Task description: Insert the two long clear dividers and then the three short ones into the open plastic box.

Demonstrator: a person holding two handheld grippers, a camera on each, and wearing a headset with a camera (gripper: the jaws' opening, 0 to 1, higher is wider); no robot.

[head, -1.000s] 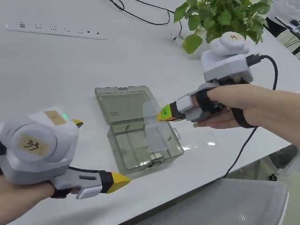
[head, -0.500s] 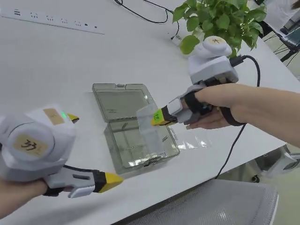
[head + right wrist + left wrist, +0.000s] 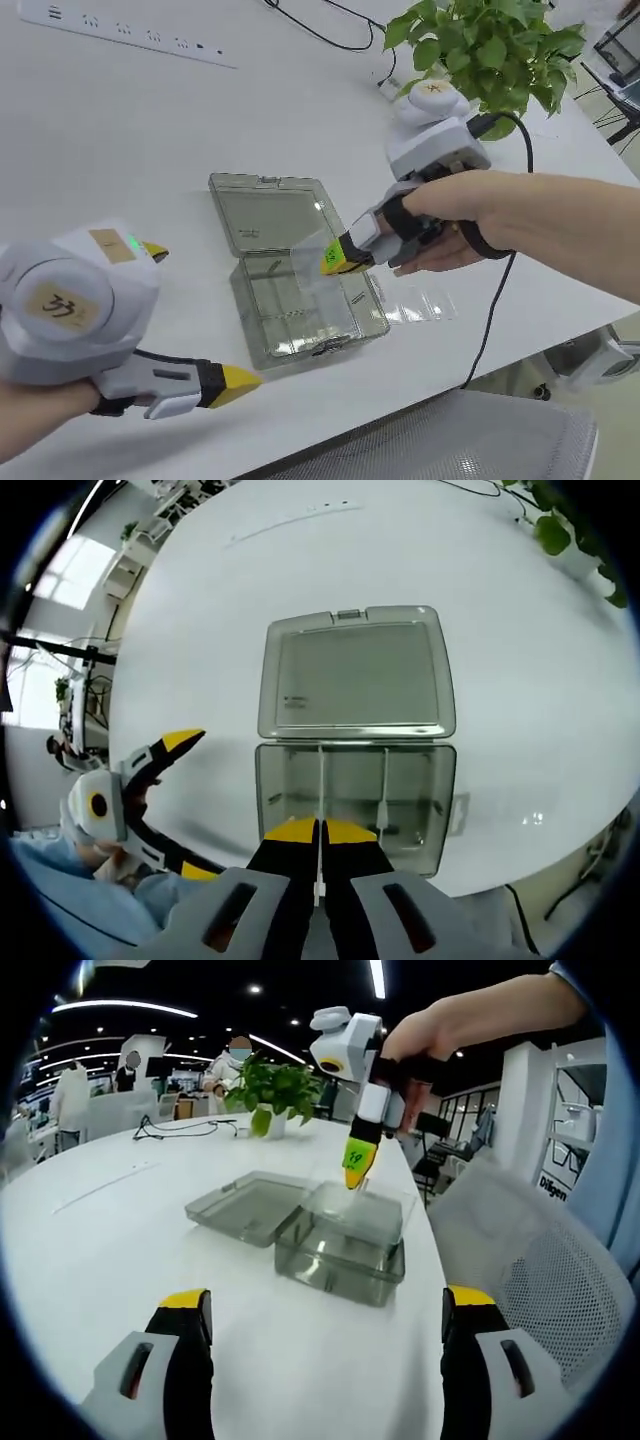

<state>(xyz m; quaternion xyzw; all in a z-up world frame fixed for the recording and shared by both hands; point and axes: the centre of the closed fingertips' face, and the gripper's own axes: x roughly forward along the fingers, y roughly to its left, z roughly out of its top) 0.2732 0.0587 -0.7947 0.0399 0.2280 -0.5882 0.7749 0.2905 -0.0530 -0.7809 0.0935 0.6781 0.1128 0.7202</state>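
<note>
The open clear plastic box lies mid-table, its lid [image 3: 265, 208] flat at the far side and its base [image 3: 262, 305] nearer me. My right gripper [image 3: 335, 263] is shut on a clear divider [image 3: 312, 268], which hangs over the base. In the right gripper view the divider [image 3: 320, 800] shows edge-on above the base [image 3: 420, 790], beside another divider [image 3: 384, 785] standing inside. My left gripper [image 3: 196, 315] is open and holds nothing, low at the near left. In the left gripper view the box [image 3: 340, 1245] sits beyond the left gripper [image 3: 326, 1298], under the right gripper [image 3: 356, 1165].
Several loose clear dividers [image 3: 420, 305] lie on the table right of the box. A potted plant [image 3: 490, 45] and cables stand at the far right, a power strip [image 3: 130, 35] at the far left. A mesh chair [image 3: 450, 440] is beyond the near edge.
My right gripper has carried the divider left and down, closer over the box base. The left gripper has stayed about where it was. The head camera has shifted.
</note>
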